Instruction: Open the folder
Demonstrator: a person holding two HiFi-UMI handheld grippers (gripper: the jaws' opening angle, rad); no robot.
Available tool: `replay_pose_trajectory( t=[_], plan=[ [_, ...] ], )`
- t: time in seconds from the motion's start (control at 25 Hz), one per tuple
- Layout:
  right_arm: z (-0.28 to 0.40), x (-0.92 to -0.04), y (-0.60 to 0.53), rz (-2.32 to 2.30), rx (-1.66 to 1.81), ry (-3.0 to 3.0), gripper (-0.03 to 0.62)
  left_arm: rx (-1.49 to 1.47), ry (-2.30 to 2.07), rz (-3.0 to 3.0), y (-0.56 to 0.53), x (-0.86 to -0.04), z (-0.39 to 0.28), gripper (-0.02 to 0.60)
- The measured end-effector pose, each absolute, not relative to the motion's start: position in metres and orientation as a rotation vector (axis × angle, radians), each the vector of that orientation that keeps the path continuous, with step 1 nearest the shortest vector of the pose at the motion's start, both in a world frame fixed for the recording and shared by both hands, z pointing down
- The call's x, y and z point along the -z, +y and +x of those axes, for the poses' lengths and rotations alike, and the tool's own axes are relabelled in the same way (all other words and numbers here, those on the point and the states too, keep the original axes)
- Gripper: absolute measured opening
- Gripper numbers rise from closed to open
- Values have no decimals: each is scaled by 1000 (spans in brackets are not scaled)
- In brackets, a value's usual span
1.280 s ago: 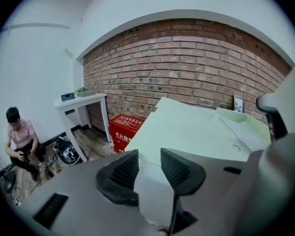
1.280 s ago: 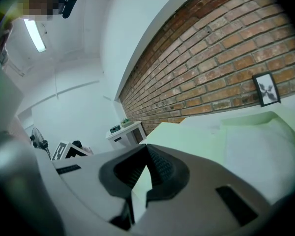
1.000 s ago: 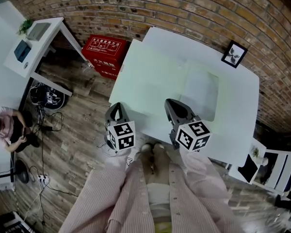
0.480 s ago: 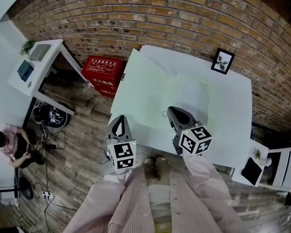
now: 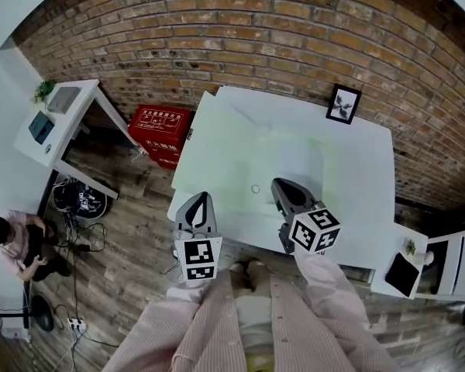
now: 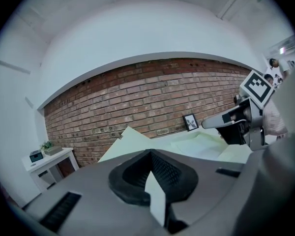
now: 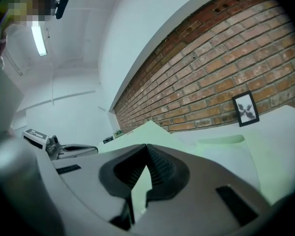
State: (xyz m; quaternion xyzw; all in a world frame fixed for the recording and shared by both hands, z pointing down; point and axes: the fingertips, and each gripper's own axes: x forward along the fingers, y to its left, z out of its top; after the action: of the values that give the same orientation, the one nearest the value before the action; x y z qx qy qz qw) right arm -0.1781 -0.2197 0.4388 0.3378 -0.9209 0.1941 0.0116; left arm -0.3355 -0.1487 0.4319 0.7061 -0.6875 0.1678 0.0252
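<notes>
A pale green folder (image 5: 248,157) lies spread flat on the white table (image 5: 364,184), its left flap (image 5: 201,142) reaching the table's left edge. My left gripper (image 5: 199,202) hangs shut and empty above the table's near left corner. My right gripper (image 5: 284,191) is shut and empty over the folder's near edge. In the left gripper view the shut jaws (image 6: 148,154) point level at the folder (image 6: 196,144), with the right gripper (image 6: 226,122) beside. The right gripper view shows shut jaws (image 7: 146,149), the folder (image 7: 221,156) beyond and the left gripper (image 7: 73,150) at left.
A small framed picture (image 5: 342,104) stands at the table's far right against the brick wall. A red box (image 5: 161,122) sits on the floor left of the table, near a white side desk (image 5: 58,115). A person (image 5: 15,242) sits at far left. A white stand (image 5: 442,262) is at right.
Both grippers have drawn back from the folder toward the table's near edge and risen, the left one more. Both stay shut. The folder has not moved.
</notes>
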Motion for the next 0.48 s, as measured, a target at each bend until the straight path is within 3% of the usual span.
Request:
replay_pose_trajectory(
  t=[0.48],
  plan=[
    [-128,-414,-210,1198,-457,-2912,5,-300,-1977,2318,-154,-412,-307,-6]
  ],
)
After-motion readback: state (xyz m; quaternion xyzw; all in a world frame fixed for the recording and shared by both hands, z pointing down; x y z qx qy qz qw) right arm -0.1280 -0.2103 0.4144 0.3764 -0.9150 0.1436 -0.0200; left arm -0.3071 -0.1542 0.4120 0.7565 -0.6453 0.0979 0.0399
